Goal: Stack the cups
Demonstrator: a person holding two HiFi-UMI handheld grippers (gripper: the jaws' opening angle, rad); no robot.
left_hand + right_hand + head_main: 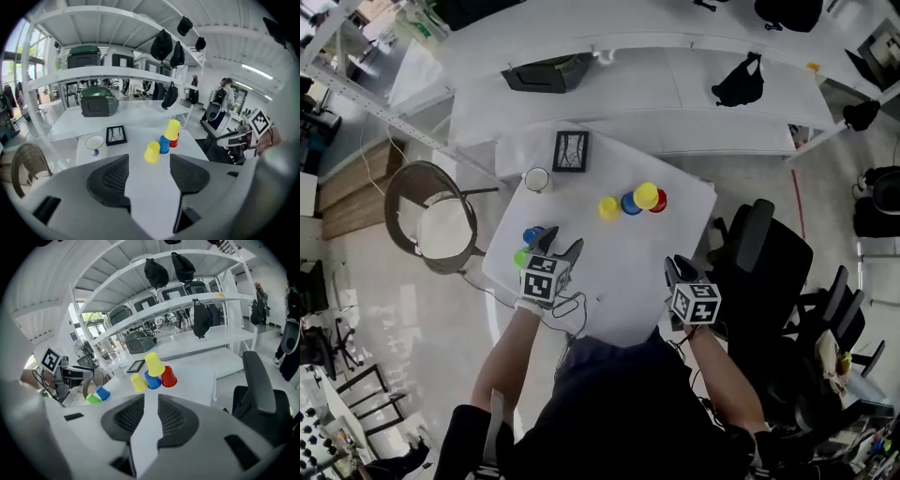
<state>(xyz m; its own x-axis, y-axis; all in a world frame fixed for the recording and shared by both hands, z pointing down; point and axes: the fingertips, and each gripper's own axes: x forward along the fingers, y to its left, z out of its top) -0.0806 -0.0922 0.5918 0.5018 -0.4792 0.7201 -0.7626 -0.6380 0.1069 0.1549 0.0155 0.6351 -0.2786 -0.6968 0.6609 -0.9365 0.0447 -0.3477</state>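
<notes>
Upside-down cups stand on the white table [619, 281]. At the far middle a yellow cup [608, 207], a blue cup [630, 203] and a red cup [658, 201] form a row, and a second yellow cup [646, 195] rests on top of the blue and red ones. At the left edge stand another blue cup [532, 235] and a green cup [520, 258], right beside my left gripper [560, 246]. Its jaws are wide open and empty [149, 176]. My right gripper [680, 265] hovers at the near right, jaws a narrow gap apart, holding nothing [151, 416].
A black picture frame [571, 151] and a white bowl [537, 179] sit at the table's far left corner. A wicker chair [431, 216] stands left of the table, a black office chair [764, 248] right of it. White benches with bags run behind.
</notes>
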